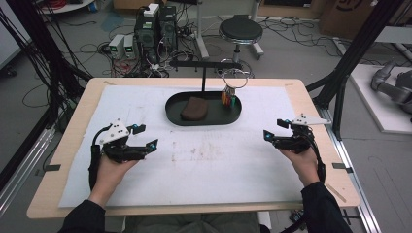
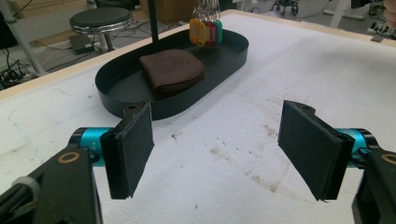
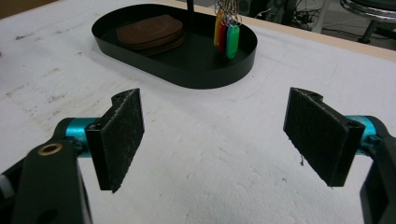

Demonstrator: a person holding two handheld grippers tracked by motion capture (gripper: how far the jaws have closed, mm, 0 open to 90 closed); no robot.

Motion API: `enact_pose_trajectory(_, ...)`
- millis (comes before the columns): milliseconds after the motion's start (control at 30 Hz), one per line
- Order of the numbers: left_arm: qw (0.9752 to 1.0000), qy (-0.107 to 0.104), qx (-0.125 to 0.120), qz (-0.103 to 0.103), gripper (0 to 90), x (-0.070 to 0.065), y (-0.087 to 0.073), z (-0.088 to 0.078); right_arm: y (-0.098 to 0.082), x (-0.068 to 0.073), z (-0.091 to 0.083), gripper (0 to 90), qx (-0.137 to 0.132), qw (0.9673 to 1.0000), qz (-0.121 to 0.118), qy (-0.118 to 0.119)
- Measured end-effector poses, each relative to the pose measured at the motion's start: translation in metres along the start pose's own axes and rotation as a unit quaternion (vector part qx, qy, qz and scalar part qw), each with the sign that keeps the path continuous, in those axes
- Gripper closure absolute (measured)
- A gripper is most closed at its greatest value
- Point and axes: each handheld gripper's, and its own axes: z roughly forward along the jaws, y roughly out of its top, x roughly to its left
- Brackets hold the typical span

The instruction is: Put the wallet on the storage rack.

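On the left of the high view, the left gripper (image 1: 145,137) hovers low over the white mat (image 1: 204,165) that covers the table (image 1: 311,104), its fingers (image 2: 128,151) spread wide with nothing between them. From these fingers the black oval tray (image 1: 171,108) lies ahead and to the right, near the far middle of the mat and well apart from both hands. Its long axis runs across the table, left to right.

Inside the tray, the brown pouch (image 1: 194,108) lies flat in the left half. A thin black stand (image 1: 203,77) rises from the tray, and from the right end of its crossbar hangs a bunch of coloured key tags (image 1: 228,98), dangling over the tray's right half, whether clear of the floor or touching it cannot be told.

On the right, the right gripper (image 1: 273,131) also hangs over the mat, fingers (image 3: 122,137) fully apart and empty. From it the tray lies ahead and to the left.

Judging by the layout, the pouch sits nearer the left hand and the key tags nearer the right, so either reach would go forward and inward toward the tray's middle.
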Motion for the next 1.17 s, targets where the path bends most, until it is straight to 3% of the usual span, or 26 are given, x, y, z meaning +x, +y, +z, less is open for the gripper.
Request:
enact_pose_trajectory(133, 1.0, 0.007, -0.001, -0.005, 26.6, 0.0022, -0.0008, -0.001, -0.0002, 0.0002, -0.0007, 20.6, -0.001, 1.0, 0.0, -0.003)
enact_pose_trajectory(1167, 1.0, 0.004, 0.004, -0.005, 26.6, 0.0058, -0.0023, 0.003, -0.0025, -0.0016, -0.003, 20.6, 0.0, 1.0, 0.003, 0.0)
